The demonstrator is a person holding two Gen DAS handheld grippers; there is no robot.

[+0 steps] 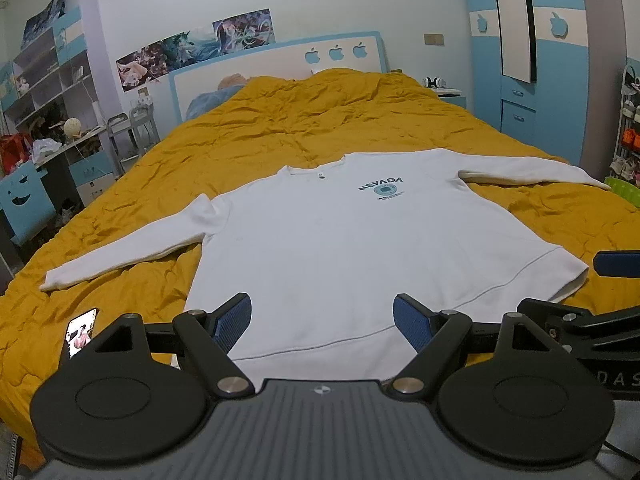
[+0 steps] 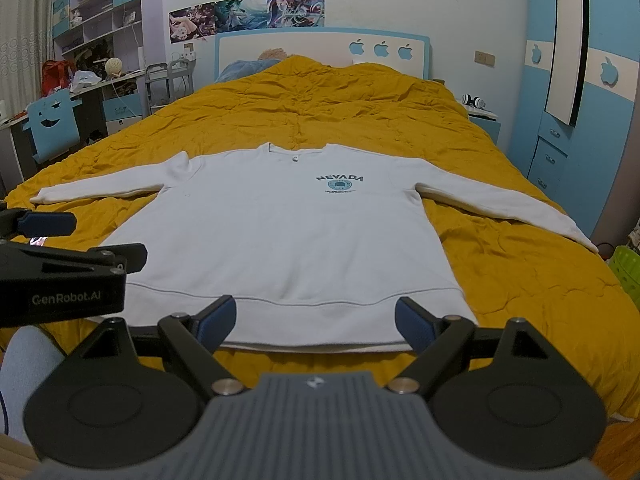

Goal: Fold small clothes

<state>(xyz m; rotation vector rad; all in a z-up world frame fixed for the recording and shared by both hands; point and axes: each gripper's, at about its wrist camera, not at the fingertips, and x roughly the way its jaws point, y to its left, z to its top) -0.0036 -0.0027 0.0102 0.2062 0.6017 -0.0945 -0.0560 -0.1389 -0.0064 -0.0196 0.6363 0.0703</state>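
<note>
Left gripper (image 1: pixel 322 322): spread wide and empty, low centre of its view, hovering over the hem of the sweatshirt (image 1: pixel 340 240) without touching it.
Right gripper (image 2: pixel 315 320): also wide and empty, low centre of its view, just short of the hem; its blue pad showed at the right edge of the left view.
Sweatshirt place: flat on the bed (image 1: pixel 280 128), front up, hem toward the cameras, collar toward the headboard (image 2: pixel 320 46), filling the middle of both frames.
Sweatshirt look: white, long-sleeved, a teal "NEVADA" print (image 2: pixel 339 183) on the chest, a ribbed band along the hem, sleeves spread out to left and right.
Handling: it looked soft, thick and limp, fairly light, likely to sag and drag rather than slide on the wrinkled yellow quilt.
Where to hold: probably a cuff or shoulder seam to bring a sleeve across, or the two hem corners for a lengthwise fold; a pinch should catch both layers.
Phone (image 1: pixel 82 332): lit, lying on the quilt at the lower left of the left view, well apart from the sweatshirt.
</note>
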